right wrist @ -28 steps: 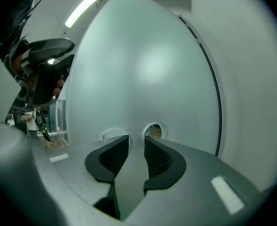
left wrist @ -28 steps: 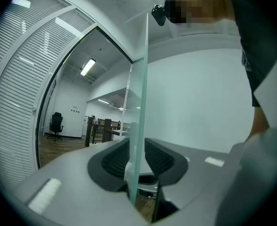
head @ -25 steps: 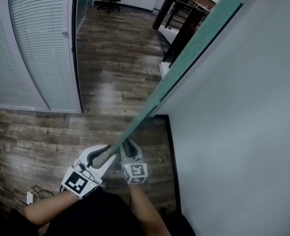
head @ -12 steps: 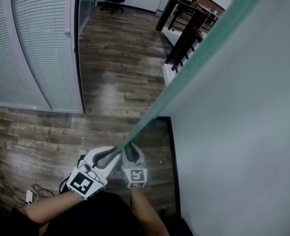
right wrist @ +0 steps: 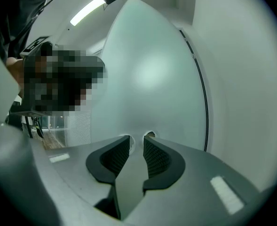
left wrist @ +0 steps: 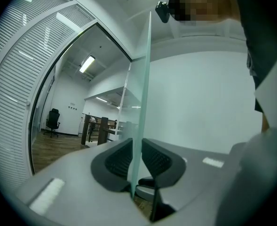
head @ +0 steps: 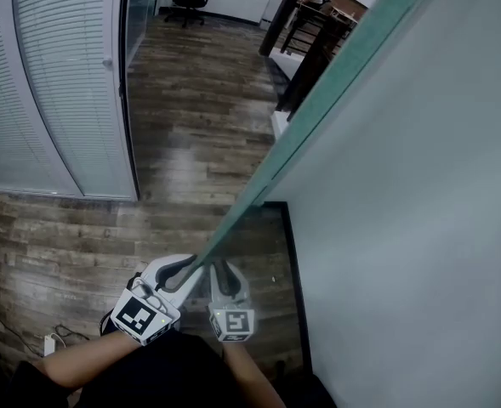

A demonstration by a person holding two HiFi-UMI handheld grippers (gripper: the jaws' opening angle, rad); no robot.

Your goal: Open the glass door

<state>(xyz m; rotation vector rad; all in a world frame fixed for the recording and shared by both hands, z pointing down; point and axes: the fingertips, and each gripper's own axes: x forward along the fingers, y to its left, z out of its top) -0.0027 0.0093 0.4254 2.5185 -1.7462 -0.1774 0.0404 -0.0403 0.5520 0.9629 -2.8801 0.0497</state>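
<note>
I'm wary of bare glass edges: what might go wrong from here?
The left claw pinches only the smooth thin edge of the glass door, so it may slip off during a pull. A corded white plug lies on the floor near the person's left arm; stepping back might snag it.

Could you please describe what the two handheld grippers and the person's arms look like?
Both the left gripper and the right gripper have light-grey shells with curved jaws lined by dark ribbed pads. Each carries a white cube with black square markers. The forearms are bare of sleeves; the top is dark. The right gripper's jaws have just been closing, with nothing between them.
</note>
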